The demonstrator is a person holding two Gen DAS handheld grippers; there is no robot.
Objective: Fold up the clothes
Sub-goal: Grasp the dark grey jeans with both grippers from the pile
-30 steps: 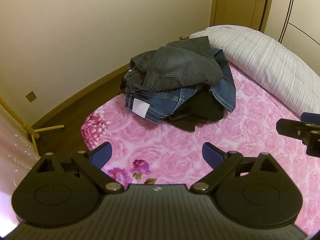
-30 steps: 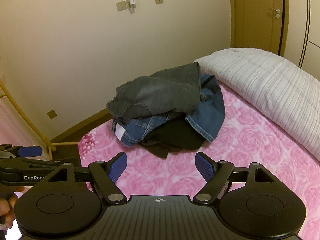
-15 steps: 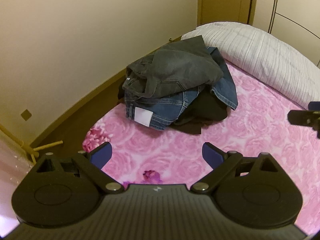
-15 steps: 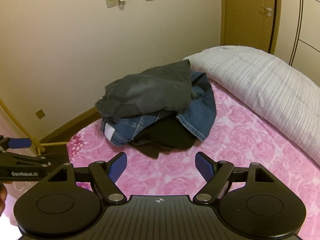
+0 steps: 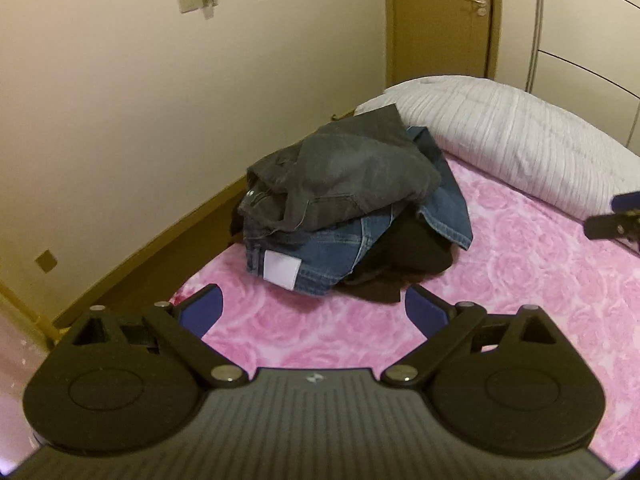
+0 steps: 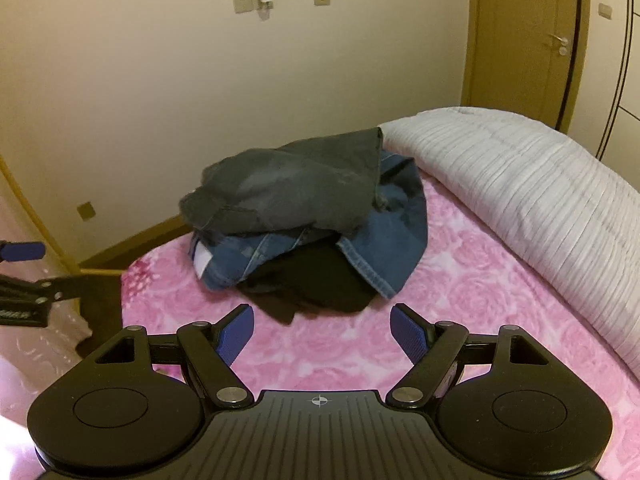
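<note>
A heap of clothes lies on the pink rose-patterned bed cover (image 5: 520,280) near the bed's left corner. Dark grey jeans (image 5: 352,176) (image 6: 296,188) sit on top, blue jeans (image 5: 320,252) (image 6: 400,232) with a white label lie under them, and a black garment (image 5: 404,252) (image 6: 316,280) is at the bottom. My left gripper (image 5: 314,306) hovers open just in front of the heap, holding nothing. My right gripper (image 6: 322,328) is open too, a little short of the black garment. Each gripper shows at the edge of the other's view.
A white striped quilt (image 5: 520,140) (image 6: 540,208) is rolled up along the bed's far right side. A cream wall (image 5: 120,100) and a strip of wooden floor (image 5: 168,256) lie left of the bed. A door (image 6: 528,40) stands at the back.
Both grippers have moved forward toward the heap and tilted up, so the clothes sit lower and closer in both views. Both stay open.
</note>
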